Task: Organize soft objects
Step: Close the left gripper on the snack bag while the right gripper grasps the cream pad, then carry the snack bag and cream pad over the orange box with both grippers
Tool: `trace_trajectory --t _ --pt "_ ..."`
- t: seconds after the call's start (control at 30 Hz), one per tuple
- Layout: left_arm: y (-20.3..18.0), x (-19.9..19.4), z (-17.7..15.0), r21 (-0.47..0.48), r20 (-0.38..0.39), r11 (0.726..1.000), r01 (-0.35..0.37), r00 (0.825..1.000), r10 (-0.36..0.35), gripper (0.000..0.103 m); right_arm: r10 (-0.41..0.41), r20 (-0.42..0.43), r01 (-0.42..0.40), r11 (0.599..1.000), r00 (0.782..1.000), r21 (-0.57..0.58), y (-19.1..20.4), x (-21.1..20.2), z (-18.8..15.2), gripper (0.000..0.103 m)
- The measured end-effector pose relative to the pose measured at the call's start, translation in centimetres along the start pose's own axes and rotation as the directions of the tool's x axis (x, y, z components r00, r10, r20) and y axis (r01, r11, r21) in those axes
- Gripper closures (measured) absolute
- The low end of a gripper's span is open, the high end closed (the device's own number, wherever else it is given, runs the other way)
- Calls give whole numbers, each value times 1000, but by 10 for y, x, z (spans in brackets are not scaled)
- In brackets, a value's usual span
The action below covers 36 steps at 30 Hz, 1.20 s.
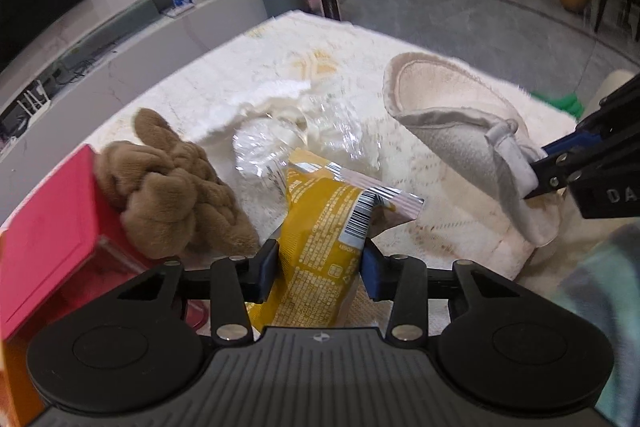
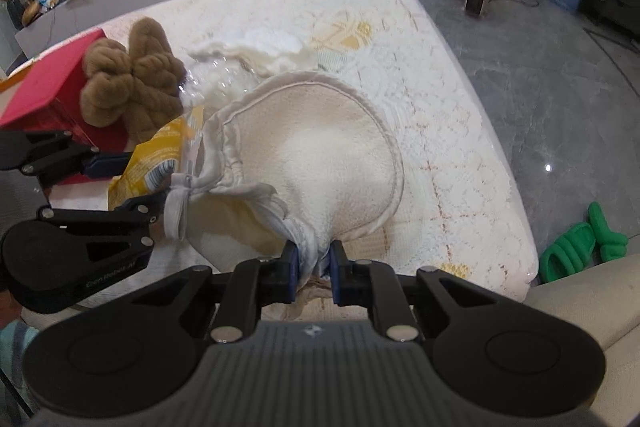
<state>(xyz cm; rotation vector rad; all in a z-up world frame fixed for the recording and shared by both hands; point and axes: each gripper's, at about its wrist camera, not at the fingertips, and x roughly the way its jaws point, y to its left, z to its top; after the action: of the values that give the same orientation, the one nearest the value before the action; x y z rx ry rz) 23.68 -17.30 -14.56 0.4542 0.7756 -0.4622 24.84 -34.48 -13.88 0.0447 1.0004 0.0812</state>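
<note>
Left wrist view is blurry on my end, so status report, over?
Left gripper closed on yellow snack bag. Right gripper shut on cream pad. Brown plush beside bag.

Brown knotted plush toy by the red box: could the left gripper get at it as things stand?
Probably not yet. The left gripper has a yellow snack packet between its fingers, so its jaws are occupied. The brown knotted plush toy lies uncovered just left of it, against the red box.

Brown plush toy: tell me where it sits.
In the left wrist view, the brown plush toy lies at left, against the red box, beside the yellow snack bag.
</note>
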Motion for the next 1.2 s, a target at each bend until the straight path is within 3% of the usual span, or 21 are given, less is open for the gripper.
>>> trace_trajectory --t 0.4,0.67,0.93,1.2 --pt "34 -91 -6 -166 150 986 17 989 9 56 33 120 -31 999 992 -22 32 -56 -4 89" --pt "70 -147 -16 -239 240 970 -41 966 100 56 112 191 -95 991 975 -98 73 -89 0 89" --pt "120 -177 -29 -305 243 945 -115 950 194 56 225 235 -175 961 946 -216 134 -109 13 89" --pt "170 -198 -43 -366 185 899 -242 928 325 56 370 215 -282 893 904 -351 208 -111 36 89"
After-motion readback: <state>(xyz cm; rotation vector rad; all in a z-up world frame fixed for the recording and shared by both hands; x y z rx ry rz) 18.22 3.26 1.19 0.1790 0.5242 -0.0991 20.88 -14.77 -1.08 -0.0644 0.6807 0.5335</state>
